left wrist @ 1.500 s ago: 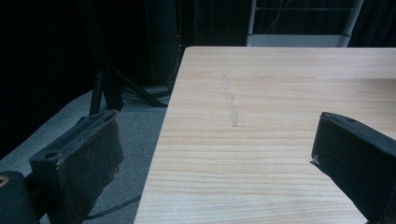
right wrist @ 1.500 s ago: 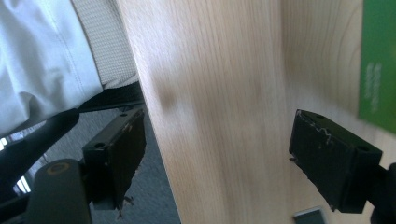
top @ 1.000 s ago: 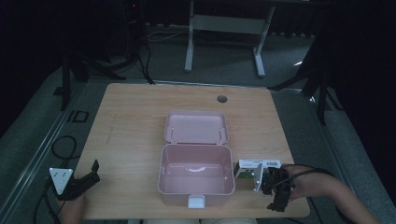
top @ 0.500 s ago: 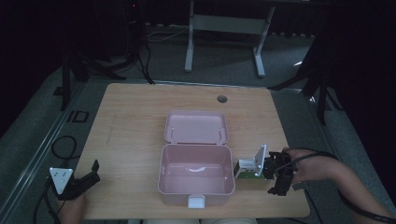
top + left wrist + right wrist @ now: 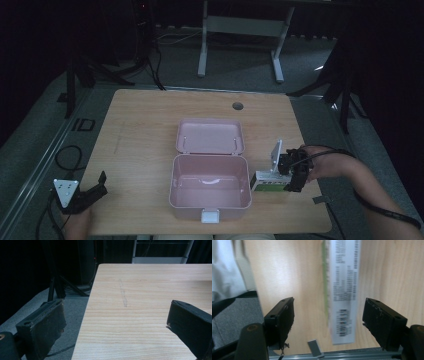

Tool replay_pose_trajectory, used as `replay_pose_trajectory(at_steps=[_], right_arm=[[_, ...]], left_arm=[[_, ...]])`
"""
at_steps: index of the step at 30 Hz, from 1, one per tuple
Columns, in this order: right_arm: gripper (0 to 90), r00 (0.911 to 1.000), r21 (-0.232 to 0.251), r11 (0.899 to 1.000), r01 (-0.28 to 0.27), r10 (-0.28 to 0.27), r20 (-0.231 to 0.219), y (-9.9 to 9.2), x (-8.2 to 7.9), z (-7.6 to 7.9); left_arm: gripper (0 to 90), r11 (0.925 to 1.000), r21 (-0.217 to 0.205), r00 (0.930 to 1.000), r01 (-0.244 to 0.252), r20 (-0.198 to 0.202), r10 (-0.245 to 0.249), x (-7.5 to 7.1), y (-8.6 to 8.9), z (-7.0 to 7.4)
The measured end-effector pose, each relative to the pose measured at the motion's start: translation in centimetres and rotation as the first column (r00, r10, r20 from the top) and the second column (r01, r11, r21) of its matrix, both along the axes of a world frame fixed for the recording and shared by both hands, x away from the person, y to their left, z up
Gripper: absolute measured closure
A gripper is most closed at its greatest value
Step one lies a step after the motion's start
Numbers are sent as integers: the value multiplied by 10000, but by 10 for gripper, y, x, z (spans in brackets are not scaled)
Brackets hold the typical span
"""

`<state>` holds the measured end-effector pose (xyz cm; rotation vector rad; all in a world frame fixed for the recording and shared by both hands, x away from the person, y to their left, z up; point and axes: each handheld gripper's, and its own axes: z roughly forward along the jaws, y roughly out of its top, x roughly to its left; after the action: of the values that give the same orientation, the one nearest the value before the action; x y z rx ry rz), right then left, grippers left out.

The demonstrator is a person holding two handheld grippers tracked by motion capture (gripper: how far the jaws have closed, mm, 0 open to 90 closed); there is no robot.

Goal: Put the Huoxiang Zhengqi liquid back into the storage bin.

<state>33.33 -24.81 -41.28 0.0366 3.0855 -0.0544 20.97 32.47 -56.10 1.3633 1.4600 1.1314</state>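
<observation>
Item: carton (image 5: 267, 182), right of pink box (image 5: 210, 187). Right gripper (image 5: 328, 320) jaws closing, astride, no contact; risk: off-centre pinch, carton skews. Left gripper (image 5: 90, 192) released, idle.

Right gripper (image 5: 289, 181) over carton (image 5: 267, 182) — beside open pink case (image 5: 210, 180)

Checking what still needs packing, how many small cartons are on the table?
1: a white and green cardboard carton lies on the wooden table, right of the open pink plastic box. None shows inside it.
</observation>
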Motion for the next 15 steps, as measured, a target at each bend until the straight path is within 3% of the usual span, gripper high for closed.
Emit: replay_pose_trajectory(at_steps=[15], right_arm=[[382,9991,-342,9994,52,-66,-421,9,20,-26]], left_arm=[[21,10000,65,10000,22,-58,-21,0,0,0]])
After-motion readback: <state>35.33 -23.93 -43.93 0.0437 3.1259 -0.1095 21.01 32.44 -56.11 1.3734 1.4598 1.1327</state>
